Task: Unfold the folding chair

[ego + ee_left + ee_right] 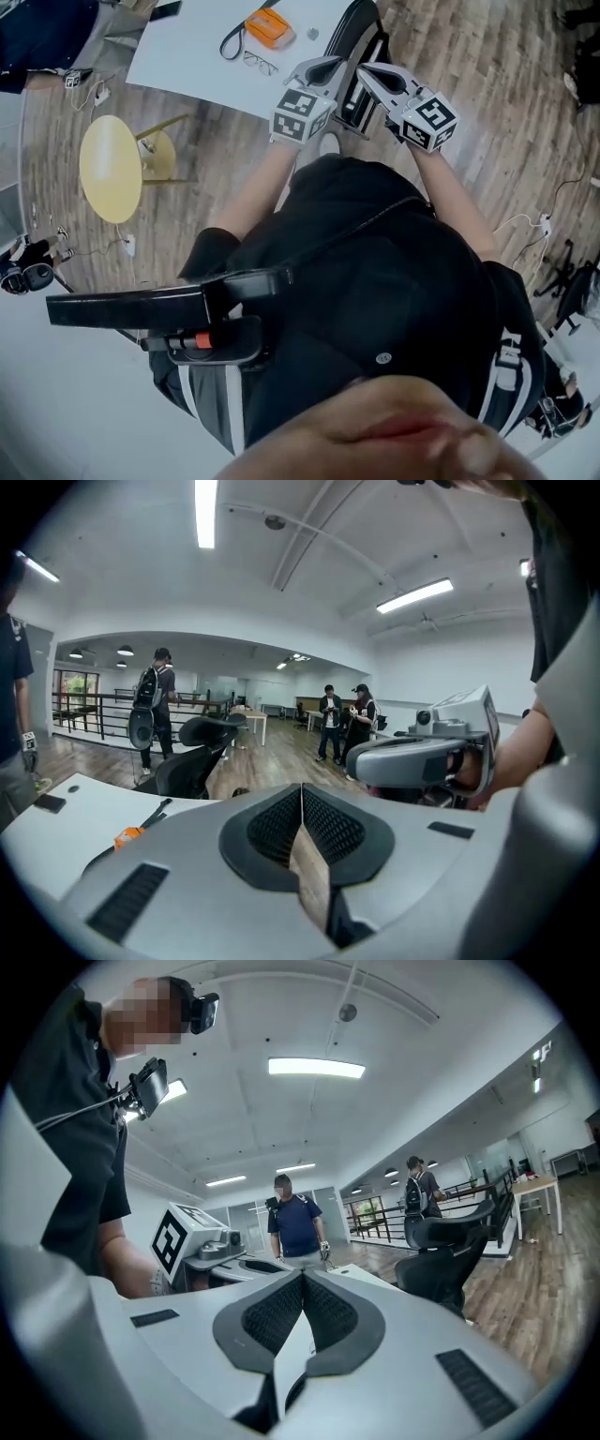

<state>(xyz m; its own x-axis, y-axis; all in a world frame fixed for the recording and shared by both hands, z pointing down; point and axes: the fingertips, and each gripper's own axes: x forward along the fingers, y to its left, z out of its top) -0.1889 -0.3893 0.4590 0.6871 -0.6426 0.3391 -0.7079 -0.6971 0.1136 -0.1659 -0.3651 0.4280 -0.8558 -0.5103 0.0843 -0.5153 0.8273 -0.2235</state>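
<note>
The left gripper and the right gripper are both clenched, pads pressed together with nothing between them. They are held side by side with their tips close to each other. The only chair near them is a black chair, ahead of both tips and apart from them, at the edge of a white table that lies ahead and left of the left gripper; whether this chair is the folding one I cannot tell.
</note>
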